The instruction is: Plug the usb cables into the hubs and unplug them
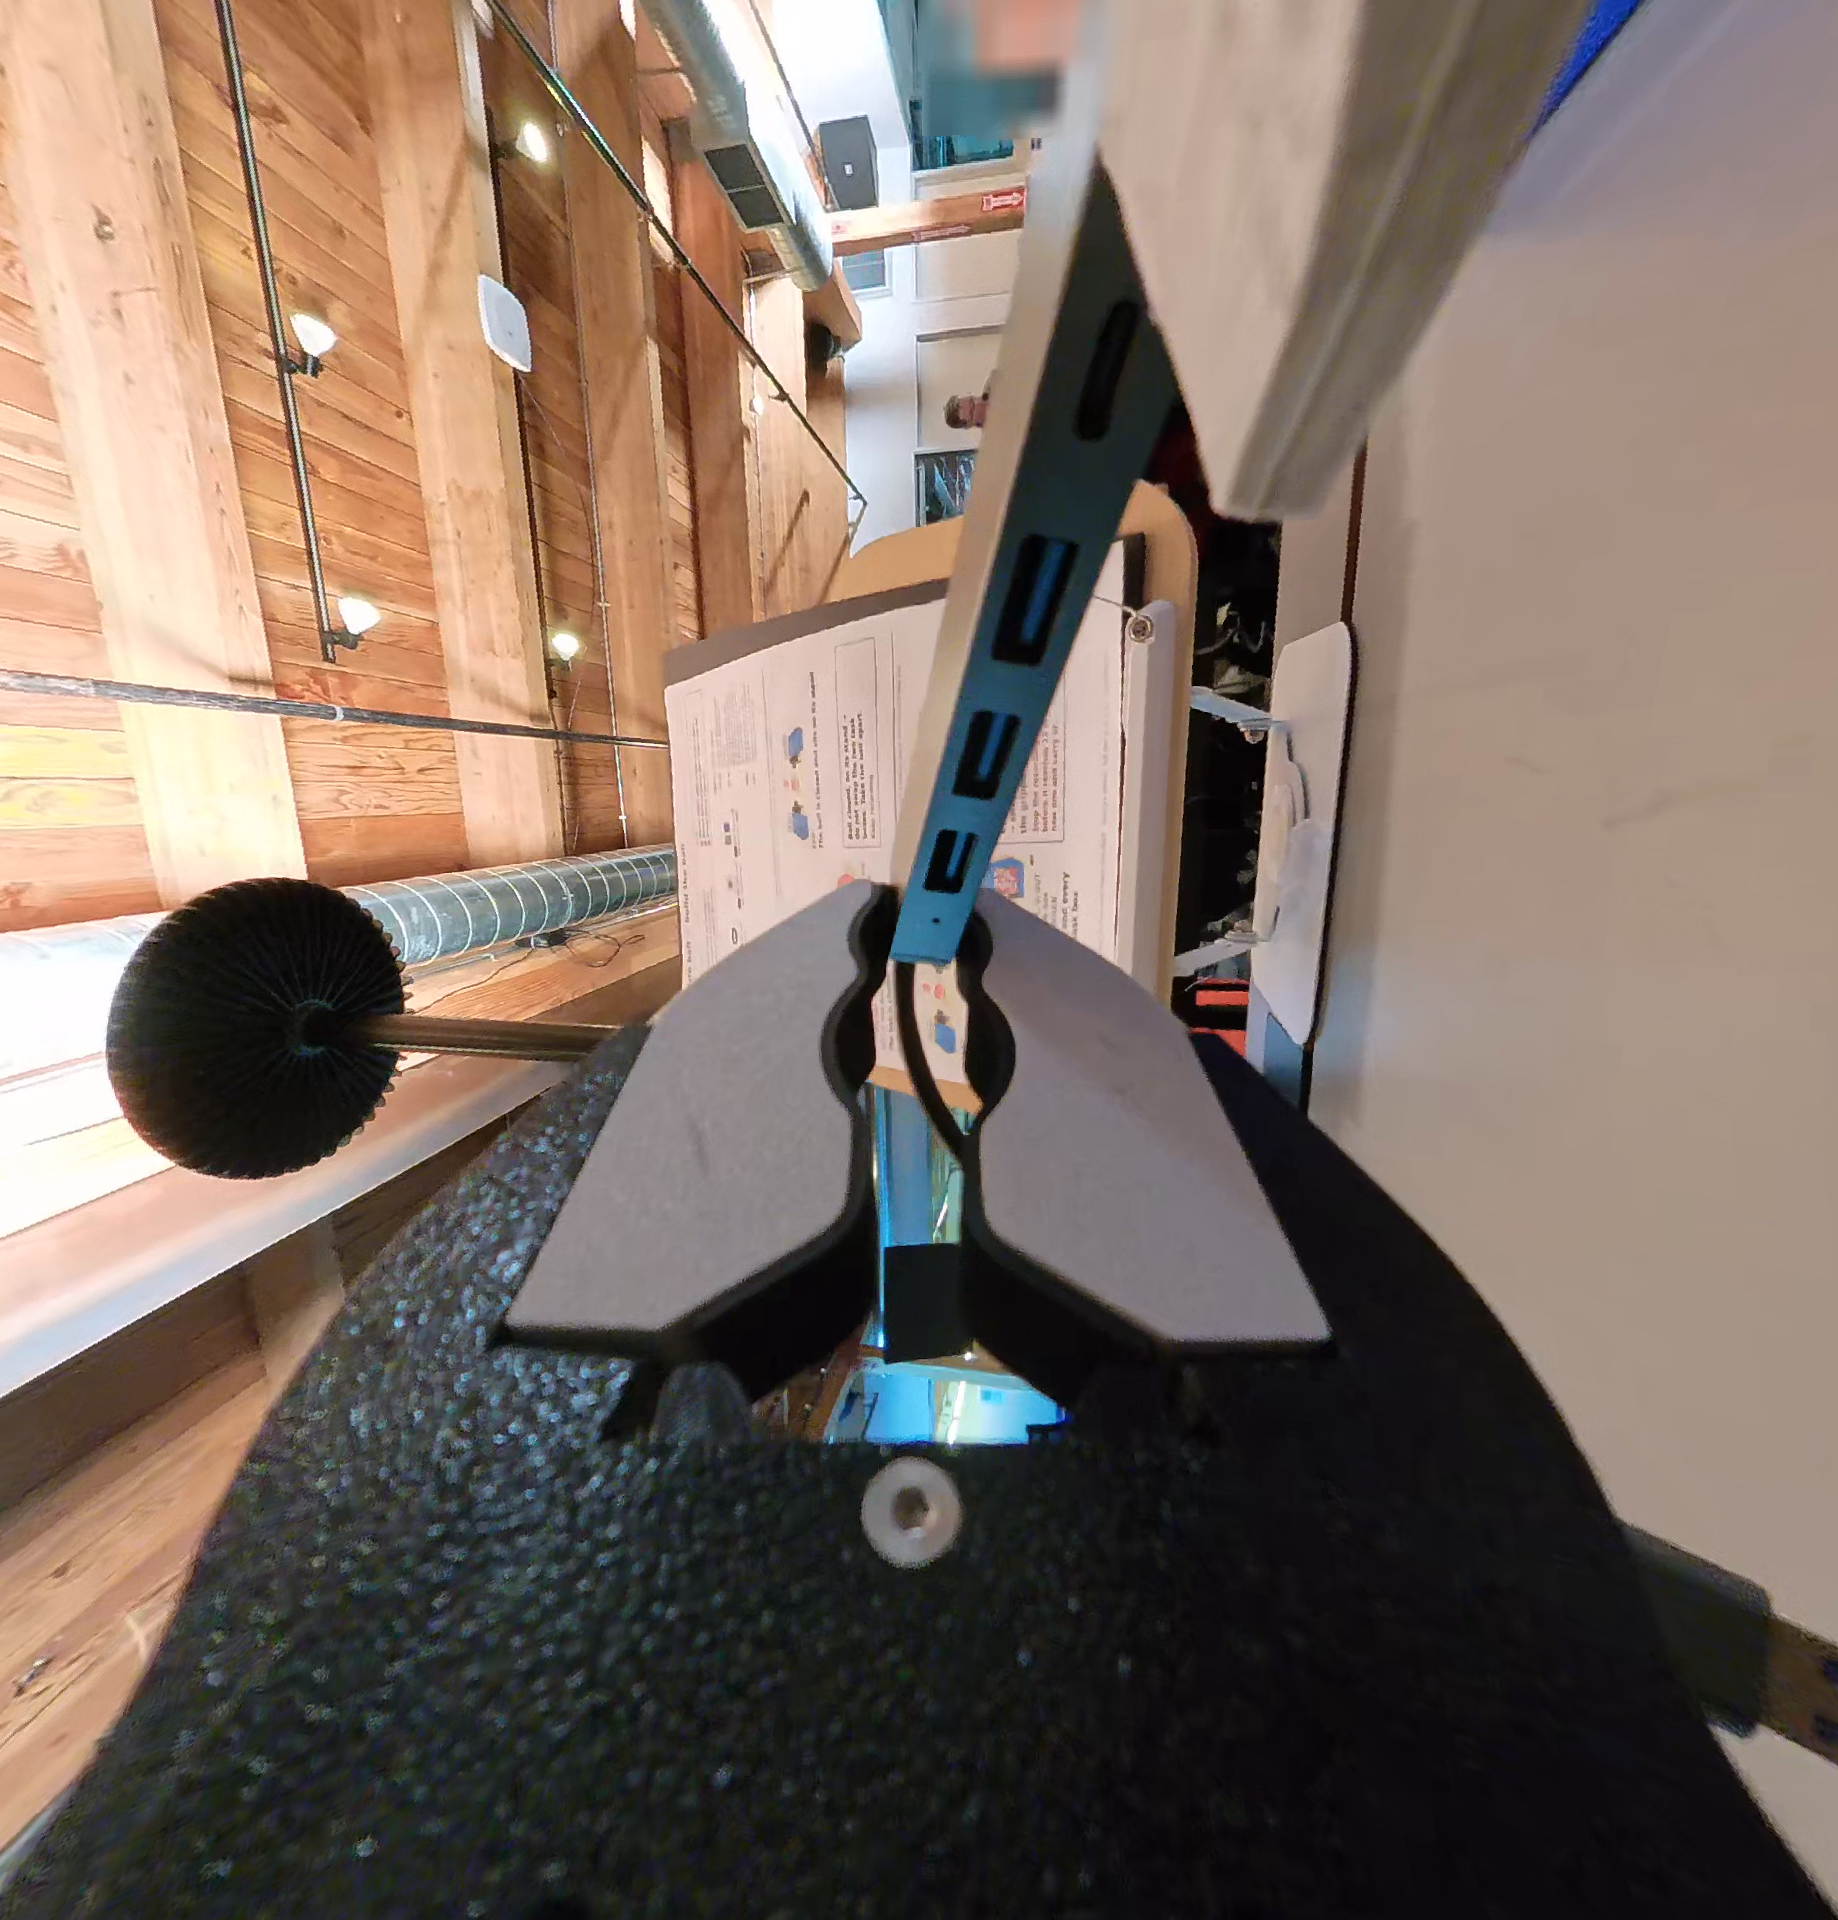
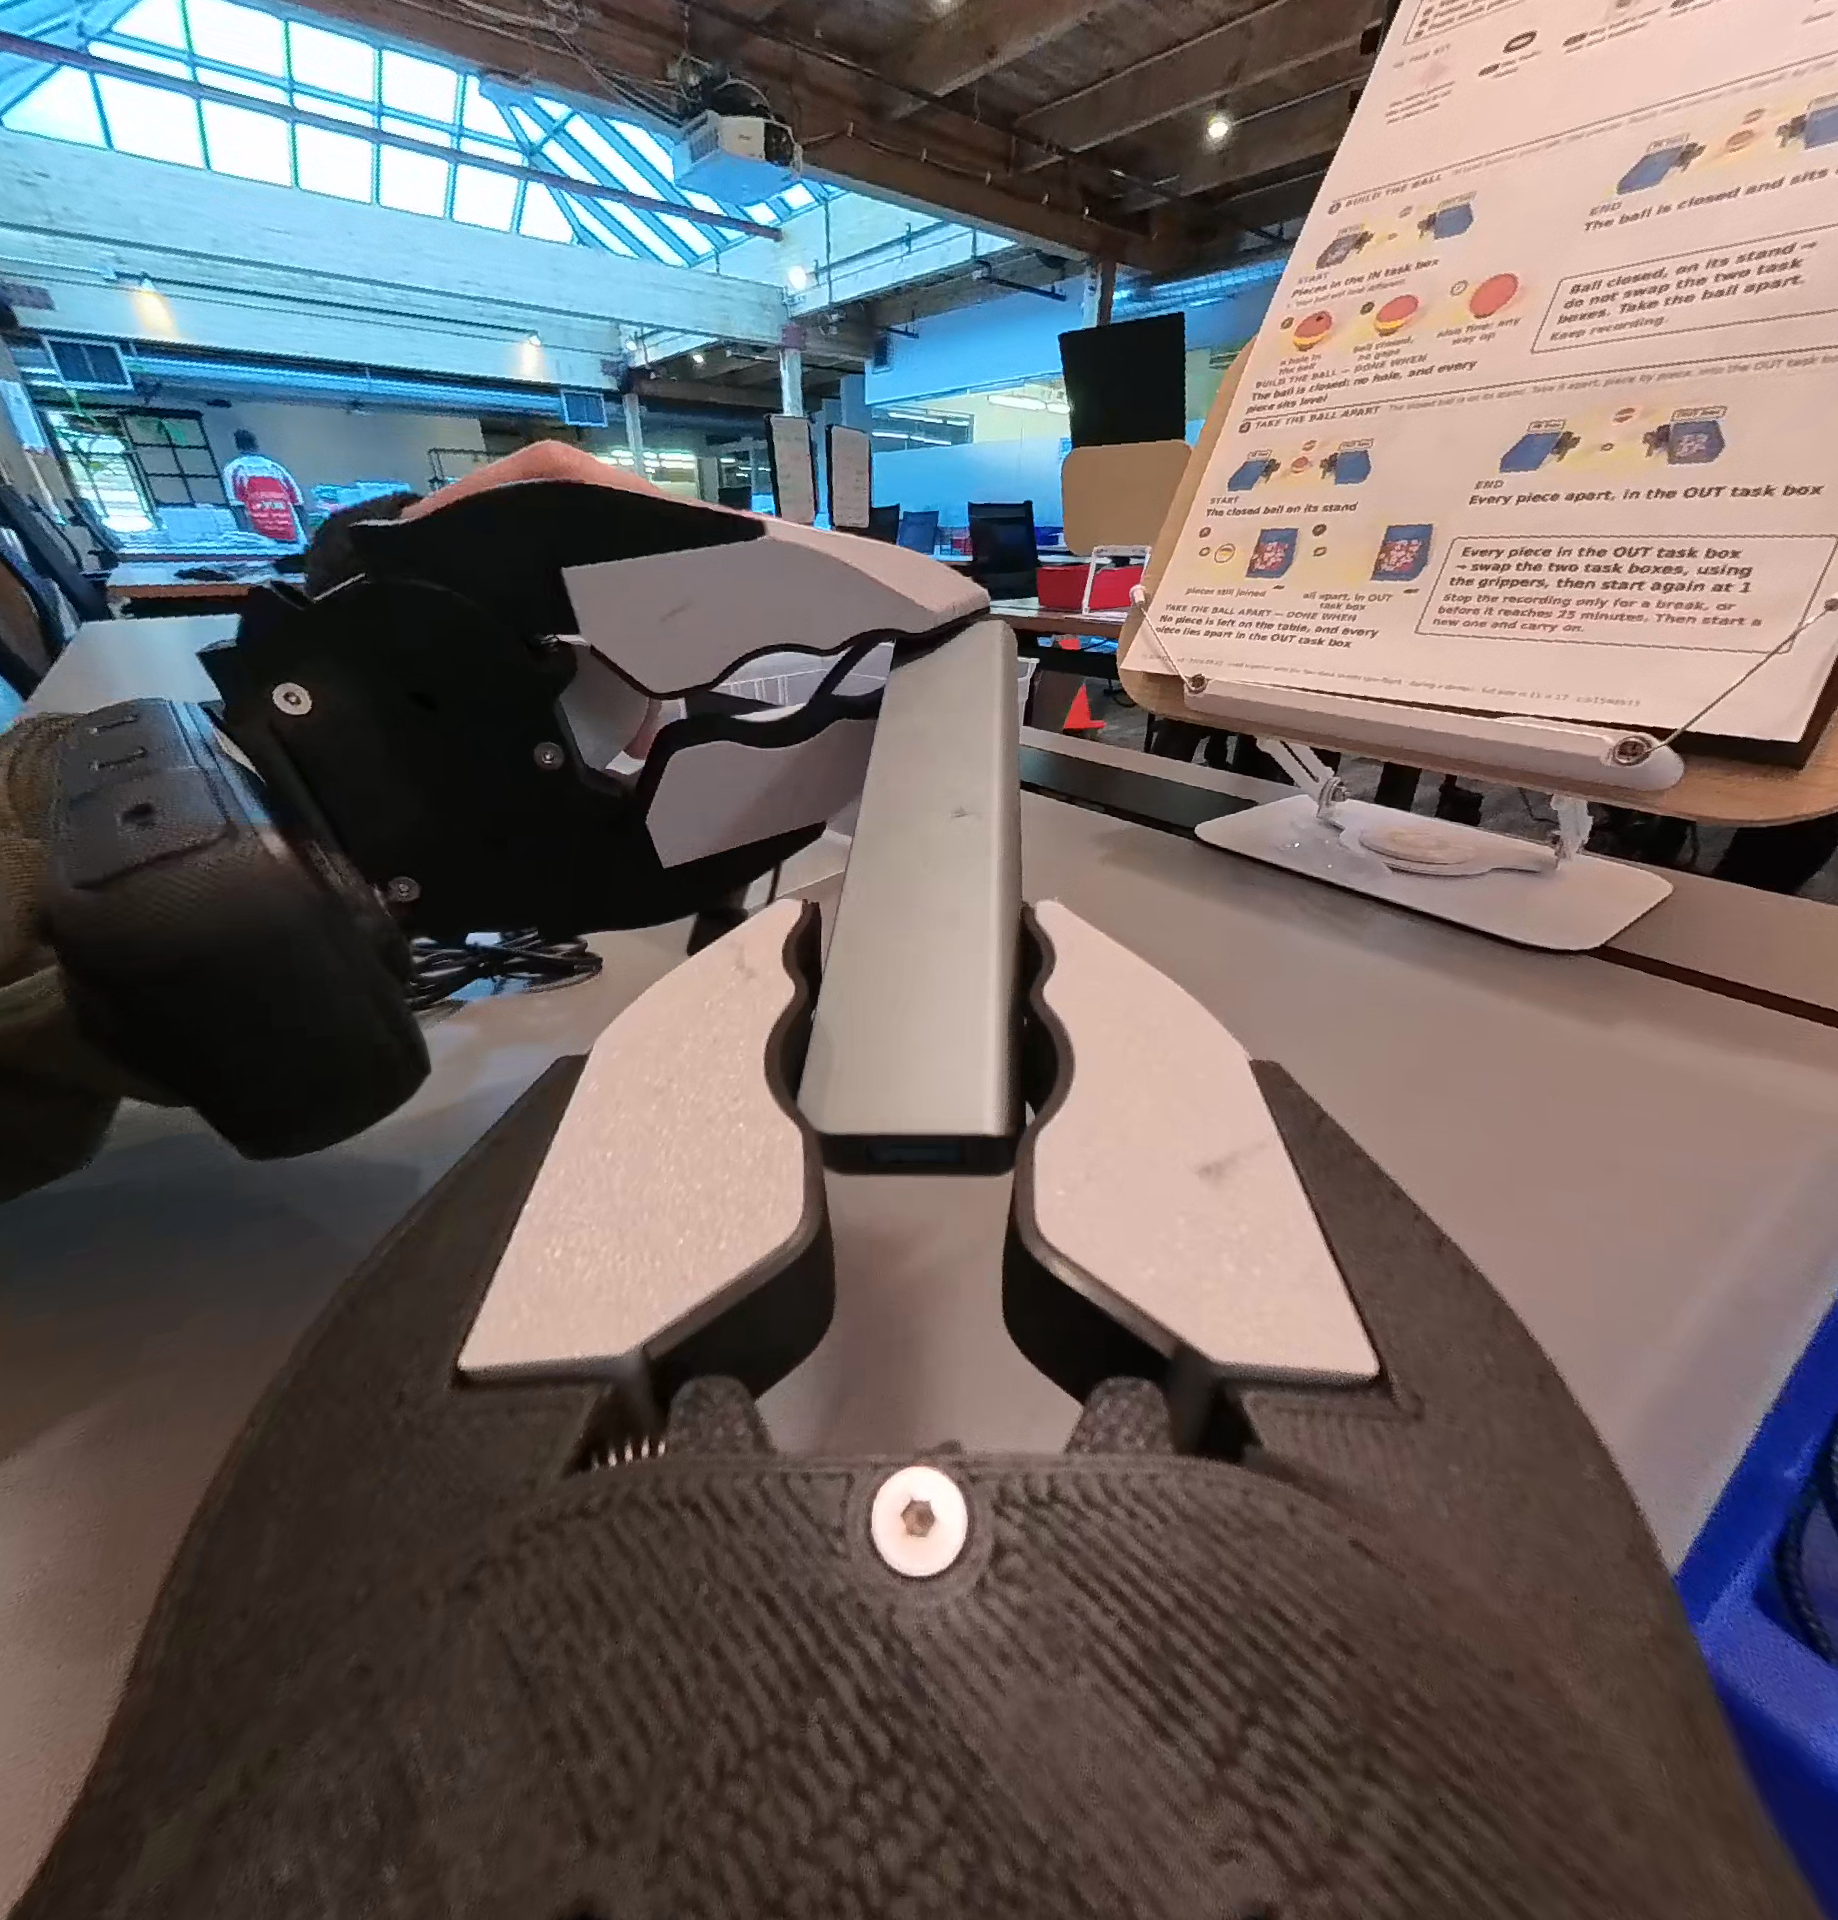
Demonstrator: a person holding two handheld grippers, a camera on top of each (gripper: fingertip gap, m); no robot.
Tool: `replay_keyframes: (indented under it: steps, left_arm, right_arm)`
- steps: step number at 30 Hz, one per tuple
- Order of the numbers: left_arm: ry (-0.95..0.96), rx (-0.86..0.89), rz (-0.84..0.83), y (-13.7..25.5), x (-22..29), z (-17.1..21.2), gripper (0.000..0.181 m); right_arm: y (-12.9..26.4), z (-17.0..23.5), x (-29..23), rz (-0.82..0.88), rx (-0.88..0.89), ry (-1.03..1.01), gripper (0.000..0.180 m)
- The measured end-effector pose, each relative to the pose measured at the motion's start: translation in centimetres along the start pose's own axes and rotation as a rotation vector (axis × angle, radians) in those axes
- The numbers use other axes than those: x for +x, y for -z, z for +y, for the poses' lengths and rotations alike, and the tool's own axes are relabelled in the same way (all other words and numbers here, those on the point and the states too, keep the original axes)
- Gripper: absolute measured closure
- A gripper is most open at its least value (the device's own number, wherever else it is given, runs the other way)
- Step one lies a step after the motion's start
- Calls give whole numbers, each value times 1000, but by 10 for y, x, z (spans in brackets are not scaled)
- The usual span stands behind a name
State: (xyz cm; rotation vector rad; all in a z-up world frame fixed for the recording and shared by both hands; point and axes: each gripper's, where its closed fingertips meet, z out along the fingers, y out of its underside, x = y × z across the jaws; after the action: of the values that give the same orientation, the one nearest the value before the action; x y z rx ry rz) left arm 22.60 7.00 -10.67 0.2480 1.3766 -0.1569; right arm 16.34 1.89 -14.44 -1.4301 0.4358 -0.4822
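The hub (image 2: 920, 914) is held clear of the table (image 2: 1414, 1091) between both tools, one at each end, which appears intended to steady it so that its port side stays reachable. The right gripper (image 2: 920, 1029) is closed across the hub's width at the near end, with its two pale fingers (image 2: 676, 1132) pressing the long sides. The left gripper (image 1: 920, 935) is clamped on the hub's opposite end, gripping only the tip; in the right wrist view the same tool comes in from the left and pinches the far end from above and below. This two-point hold probably resists the twisting that a plug insertion would cause, though no plug or loose usb cable is identifiable in either view. The hub is a slim, flat bar with a grey metallic shell and rounded edges. Its narrow side (image 1: 1008, 665) is dark and carries a row of rectangular ports with blue inserts, plus a longer slot farther along. One further port shows in the end face (image 2: 915, 1151) nearest the right gripper. A thin black cord (image 1: 920, 1049) leaves the end held by the left gripper and passes back between that tool's fingers. A printed instruction sheet on a stand (image 2: 1517, 416) rests on the table beyond, and a blue bin (image 2: 1788, 1621) sits at the right edge.
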Motion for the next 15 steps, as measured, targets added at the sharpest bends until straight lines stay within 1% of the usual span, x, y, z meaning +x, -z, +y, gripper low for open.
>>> replay_keyframes:
  steps: [6,9,11,13,15]
  left_arm:
    - [10,16,5,-1,0,-7,170]
    - [85,28,42,-2,5,-8,168]
    - [134,32,51,0,7,-9,158]
    - [139,28,56,1,10,-9,149]
    - [137,31,56,3,13,-9,146]
  right_arm:
    - [2,-1,3,21,6,0,144]
    - [3,-2,3,38,18,11,144]
    - [4,-4,4,41,30,9,144]
    - [5,-5,6,41,39,-7,144]
    - [6,-6,9,47,50,-24,144]
